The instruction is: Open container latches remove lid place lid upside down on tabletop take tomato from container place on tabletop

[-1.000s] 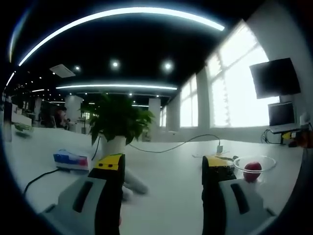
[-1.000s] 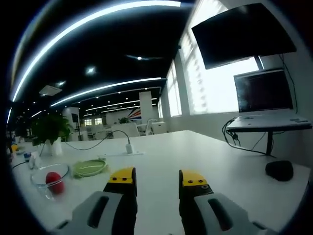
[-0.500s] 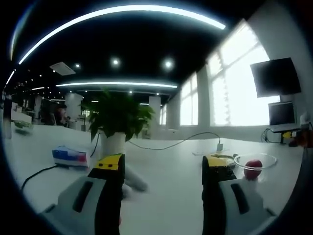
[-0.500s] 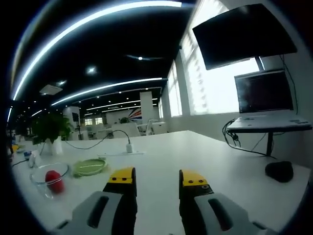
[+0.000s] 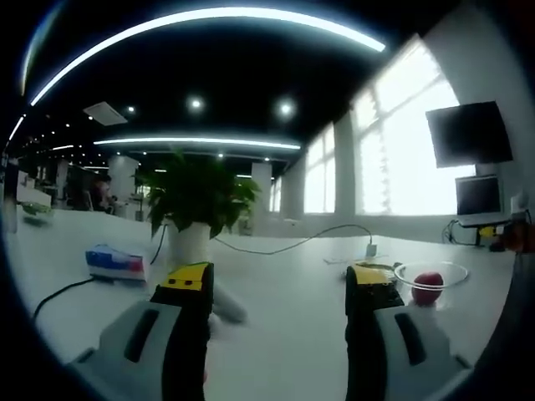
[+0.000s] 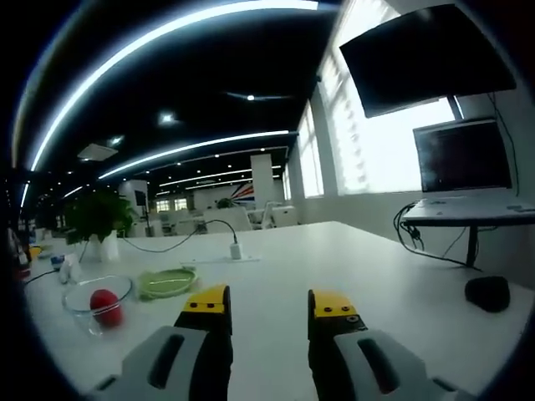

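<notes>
Both tools hang empty with jaws apart, left tool [image 5: 276, 288] and right tool [image 6: 269, 311] held low over the white tabletop [image 6: 351, 267]. Far left of the right tool, the tomato [image 6: 104, 306] sits in the clear container [image 6: 73, 305], green lid [image 6: 167, 282] lying beside it, apparently already removed.

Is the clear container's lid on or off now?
Off. The clear round container is open-topped with the red tomato inside, and the green lid lies beside it on the white tabletop.
</notes>
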